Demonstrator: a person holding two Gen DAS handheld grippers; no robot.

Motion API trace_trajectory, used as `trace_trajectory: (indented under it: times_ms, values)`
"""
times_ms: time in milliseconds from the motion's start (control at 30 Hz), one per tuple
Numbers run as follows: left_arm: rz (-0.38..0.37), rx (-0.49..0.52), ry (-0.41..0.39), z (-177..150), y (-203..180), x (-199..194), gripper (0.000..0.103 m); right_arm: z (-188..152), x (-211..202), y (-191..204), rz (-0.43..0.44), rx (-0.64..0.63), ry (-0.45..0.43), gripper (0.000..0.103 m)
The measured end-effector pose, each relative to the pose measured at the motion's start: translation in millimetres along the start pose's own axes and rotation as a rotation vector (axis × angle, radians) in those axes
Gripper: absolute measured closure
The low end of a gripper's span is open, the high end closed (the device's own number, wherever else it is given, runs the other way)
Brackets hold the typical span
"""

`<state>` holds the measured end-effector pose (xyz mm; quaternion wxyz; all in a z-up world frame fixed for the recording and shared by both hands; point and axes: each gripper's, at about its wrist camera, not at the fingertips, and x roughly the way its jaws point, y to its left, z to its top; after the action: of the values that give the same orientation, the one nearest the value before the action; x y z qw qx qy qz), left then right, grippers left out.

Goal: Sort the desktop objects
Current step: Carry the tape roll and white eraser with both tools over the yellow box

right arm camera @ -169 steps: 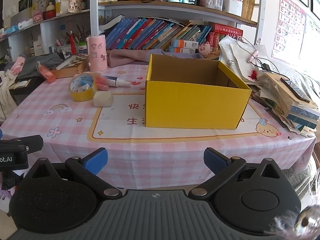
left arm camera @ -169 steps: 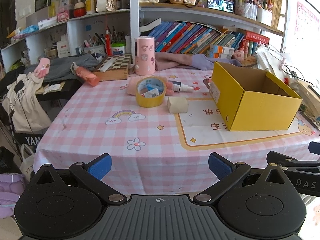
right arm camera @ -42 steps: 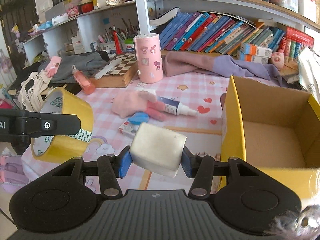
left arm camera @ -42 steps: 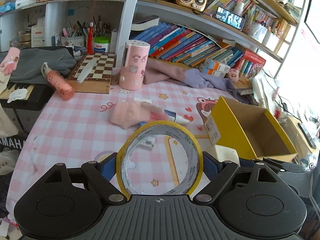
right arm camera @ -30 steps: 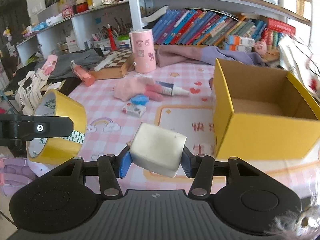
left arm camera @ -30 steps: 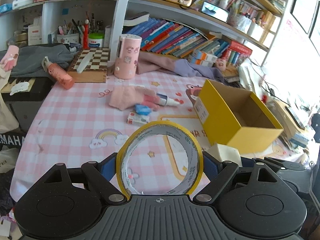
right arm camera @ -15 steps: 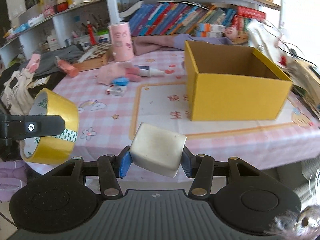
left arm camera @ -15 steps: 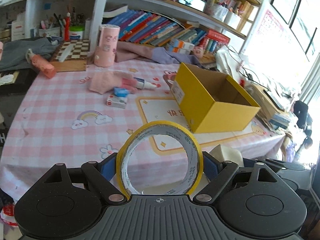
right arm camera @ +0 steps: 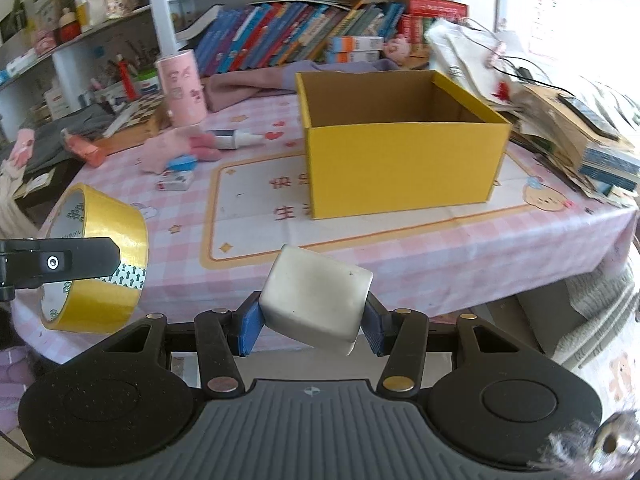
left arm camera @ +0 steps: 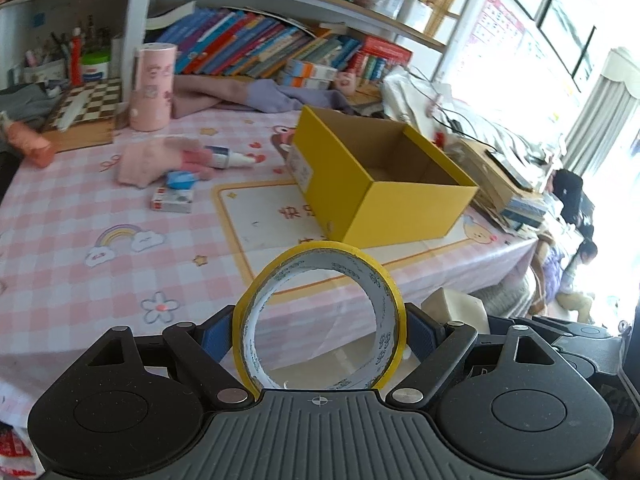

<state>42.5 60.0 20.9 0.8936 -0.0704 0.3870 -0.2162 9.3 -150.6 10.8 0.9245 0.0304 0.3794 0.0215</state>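
My left gripper [left arm camera: 319,332] is shut on a yellow tape roll [left arm camera: 384,280], held upright off the table's front edge; the same tape roll [right arm camera: 100,236] shows at the left of the right wrist view. My right gripper [right arm camera: 312,324] is shut on a white foam block [right arm camera: 316,296], tilted between the blue pads; the block's corner [left arm camera: 452,304] peeks in beside the left gripper. The open yellow cardboard box [right arm camera: 400,160] stands empty on the pink checked tablecloth [left arm camera: 80,208], ahead and to the right of both grippers.
A pink glove [left arm camera: 148,160], a glue tube [left arm camera: 228,158], a blue item [left arm camera: 180,179] and a small packet [left arm camera: 172,202] lie left of the box. A pink cylinder [left arm camera: 154,86] and chessboard [left arm camera: 86,100] stand behind. Piled books and papers [right arm camera: 568,128] crowd the right edge.
Both grippers have drawn back from the table and swung right, each still holding its object. The yellow box now sits nearer the middle of both views.
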Motion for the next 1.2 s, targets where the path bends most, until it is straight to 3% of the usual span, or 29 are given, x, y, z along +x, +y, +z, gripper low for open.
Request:
trace_trajectory:
  times_ms: [633,1200]
  values:
    - [-0.027,0.035,-0.011,11.6,-22.7,11.3,0.016,4.0,-6.7,-28.7,-0.048,0.052,-0.026,0.055]
    - [-0.055,0.051,0.014,11.5,-35.4,21.4,0.016,-3.5,-9.2,-40.8,-0.070,0.074,0.003,0.055]
